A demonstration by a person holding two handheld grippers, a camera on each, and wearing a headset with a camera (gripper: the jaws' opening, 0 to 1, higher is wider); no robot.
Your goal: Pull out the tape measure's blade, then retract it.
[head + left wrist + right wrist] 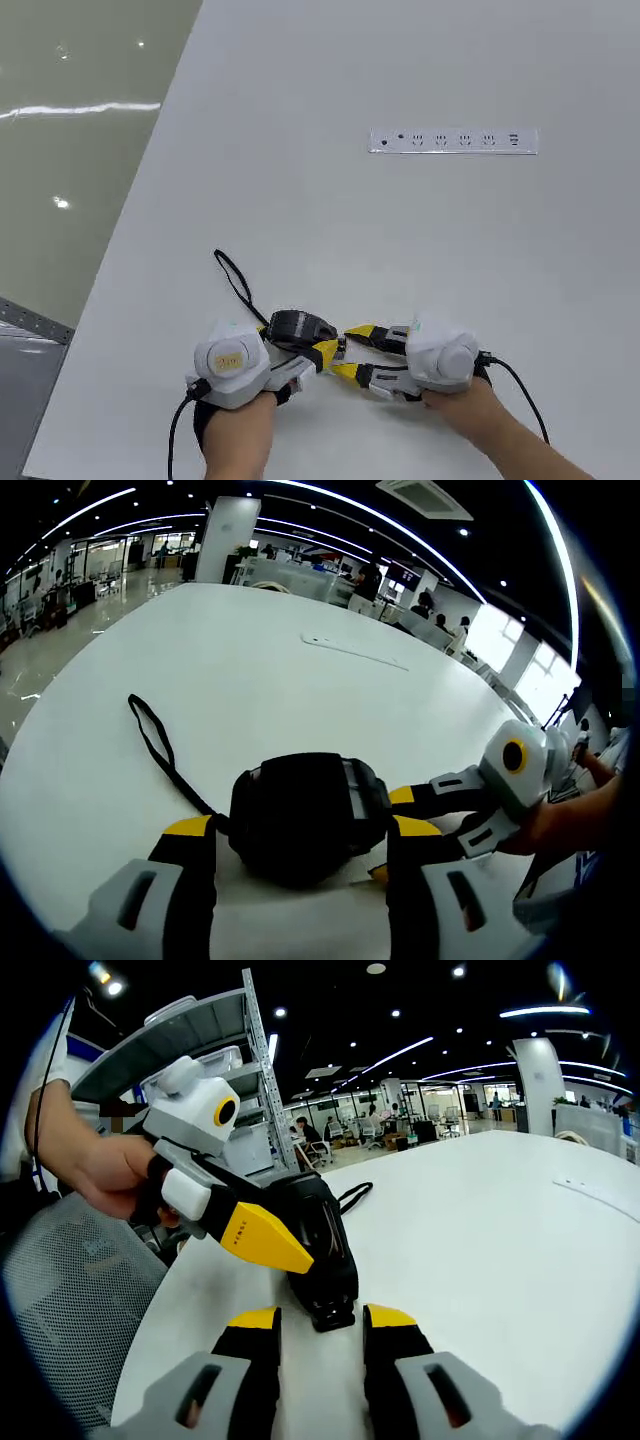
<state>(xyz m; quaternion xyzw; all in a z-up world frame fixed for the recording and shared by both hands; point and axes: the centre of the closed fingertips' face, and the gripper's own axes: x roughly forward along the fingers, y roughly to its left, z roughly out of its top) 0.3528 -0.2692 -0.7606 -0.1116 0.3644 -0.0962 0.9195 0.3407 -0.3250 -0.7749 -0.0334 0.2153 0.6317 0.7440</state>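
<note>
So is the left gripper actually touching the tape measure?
Touching. The left gripper view shows the left gripper closed around the tape measure, with both yellow-tipped jaws against its sides.

**Tape measure** (298, 327): one item. Compact, rounded black case. A black wrist strap (235, 275) is attached and lies slack on the bench (400, 230) in a long narrow loop that trails toward the far-left corner.

**Position:** close to the bench's near edge, toward the near-left corner.

**State:** the case is clamped by its sides between the yellow-tipped jaws of the left tool (300, 832). A small black tab at the case's right-hand end sits between the parted jaws of the right tool (320, 1325).
</note>
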